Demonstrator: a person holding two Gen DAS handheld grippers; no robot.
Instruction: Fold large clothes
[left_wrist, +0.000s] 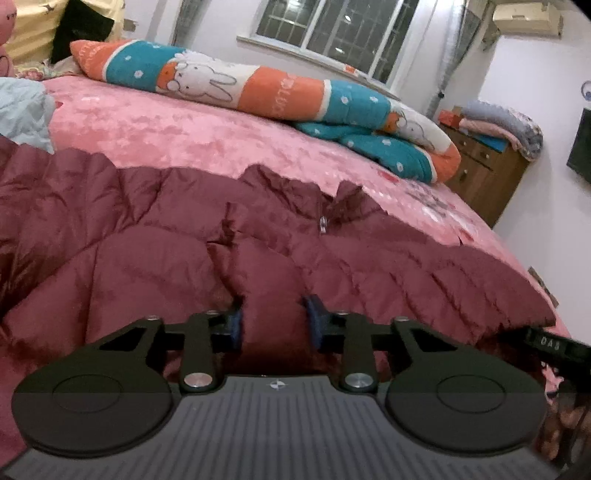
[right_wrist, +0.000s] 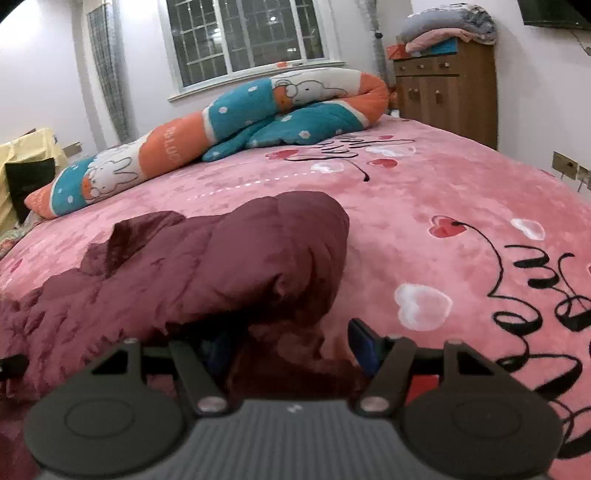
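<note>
A maroon quilted down jacket (left_wrist: 166, 229) lies spread on the pink bedspread (left_wrist: 155, 125), zipper pull (left_wrist: 323, 223) near its collar. My left gripper (left_wrist: 275, 321) sits at the jacket's near edge with a puffy fold of the jacket between its blue pads (left_wrist: 235, 325), squeezed. In the right wrist view the jacket's sleeve (right_wrist: 258, 258) is bunched in a mound. My right gripper (right_wrist: 291, 347) is wide apart at the sleeve's near end; the left pad is under the fabric, the right pad (right_wrist: 364, 343) shows bare.
A rolled orange, teal and white rabbit-print quilt (left_wrist: 236, 85) lies along the bed's far side. A wooden cabinet (right_wrist: 447, 88) with folded blankets on top stands past the bed's corner. A light blue cloth (left_wrist: 22, 110) lies at the far left.
</note>
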